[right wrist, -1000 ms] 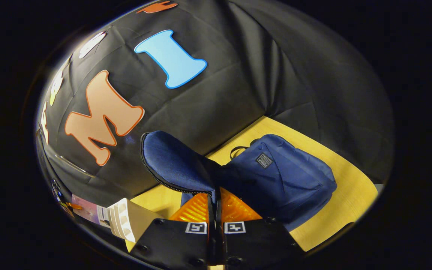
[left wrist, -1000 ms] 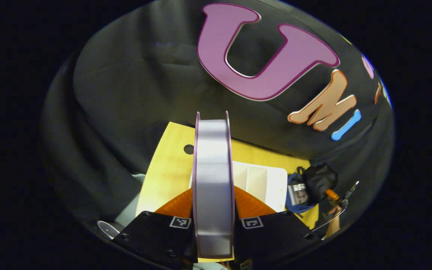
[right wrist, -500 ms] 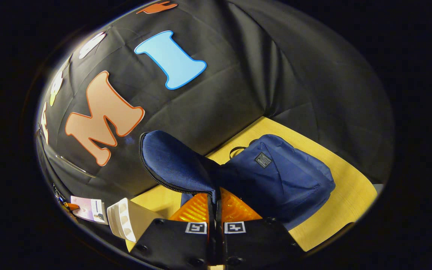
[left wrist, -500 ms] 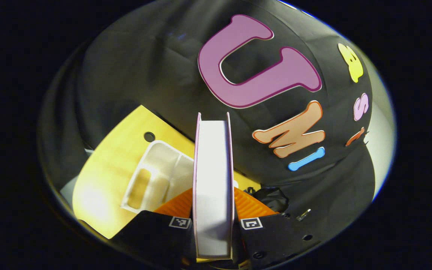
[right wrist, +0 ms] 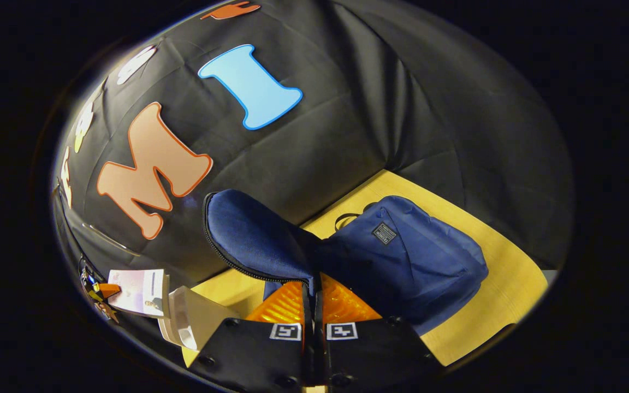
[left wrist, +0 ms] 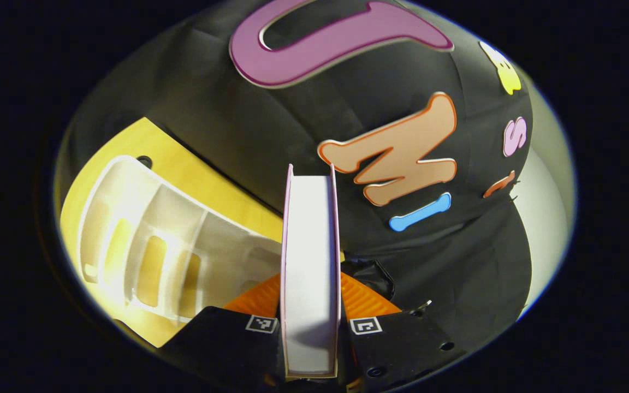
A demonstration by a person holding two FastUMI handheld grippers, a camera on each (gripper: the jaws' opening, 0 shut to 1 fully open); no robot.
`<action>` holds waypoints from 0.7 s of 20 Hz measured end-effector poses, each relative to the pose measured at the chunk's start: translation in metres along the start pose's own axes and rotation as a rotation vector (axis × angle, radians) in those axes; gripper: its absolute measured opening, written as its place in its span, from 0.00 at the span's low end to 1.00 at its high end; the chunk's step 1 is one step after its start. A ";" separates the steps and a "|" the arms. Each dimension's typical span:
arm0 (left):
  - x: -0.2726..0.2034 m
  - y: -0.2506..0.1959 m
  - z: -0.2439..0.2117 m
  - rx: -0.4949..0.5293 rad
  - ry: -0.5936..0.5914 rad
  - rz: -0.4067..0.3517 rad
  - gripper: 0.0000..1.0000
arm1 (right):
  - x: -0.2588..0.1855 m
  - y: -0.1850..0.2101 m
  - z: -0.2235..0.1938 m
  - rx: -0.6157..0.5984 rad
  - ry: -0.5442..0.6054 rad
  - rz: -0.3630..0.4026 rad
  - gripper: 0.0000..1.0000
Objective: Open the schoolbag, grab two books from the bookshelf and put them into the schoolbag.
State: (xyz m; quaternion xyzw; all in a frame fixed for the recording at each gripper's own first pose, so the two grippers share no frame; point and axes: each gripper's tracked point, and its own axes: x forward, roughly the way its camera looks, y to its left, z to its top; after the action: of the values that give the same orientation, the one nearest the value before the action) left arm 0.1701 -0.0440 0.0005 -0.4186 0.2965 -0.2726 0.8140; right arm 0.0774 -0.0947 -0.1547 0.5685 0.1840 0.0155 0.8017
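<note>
1. Here, the left gripper [left wrist: 310, 305] carries a book [left wrist: 310, 262] edge-on, its jaws clamped on the two covers with the pale page block facing the left gripper view.
2. To the left of the book in that view stands the white bookshelf [left wrist: 145, 234], its compartments bare as far as can be seen, on the yellow surface [left wrist: 205, 183] before the black cloth wall.
3. In the right gripper view, the right gripper [right wrist: 313, 305] has its jaws closed on the zipped edge of the blue flap [right wrist: 254, 237] of the schoolbag [right wrist: 413, 256], holding the flap raised so the bag's mouth gapes.
4. The schoolbag lies on its side on the yellow surface, its body to the right of the raised flap and near the far wall.
5. At the left edge of the right gripper view, the book shows again, held up beside the bookshelf, well apart from the schoolbag.
6. The step in hand appears to be the carry: a book is out of the bookshelf and has yet to reach the schoolbag. Whether it is the first or second book cannot be told.
7. The next move likely calls for swinging the book across to the gap under the flap, turning it to slide in, while the right gripper holds the flap high.
</note>
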 end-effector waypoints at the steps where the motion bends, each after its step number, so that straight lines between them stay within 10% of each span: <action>1: 0.014 -0.006 -0.008 -0.008 0.017 -0.017 0.34 | -0.001 0.000 0.001 -0.001 0.000 0.003 0.02; 14: 0.182 -0.020 -0.138 -0.125 0.247 0.024 0.36 | -0.003 -0.001 0.008 0.015 -0.008 0.054 0.04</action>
State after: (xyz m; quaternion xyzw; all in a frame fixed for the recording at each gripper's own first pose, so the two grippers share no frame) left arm 0.1915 -0.2520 -0.0941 -0.4280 0.4157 -0.2931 0.7470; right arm 0.0767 -0.1027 -0.1529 0.5794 0.1652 0.0334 0.7974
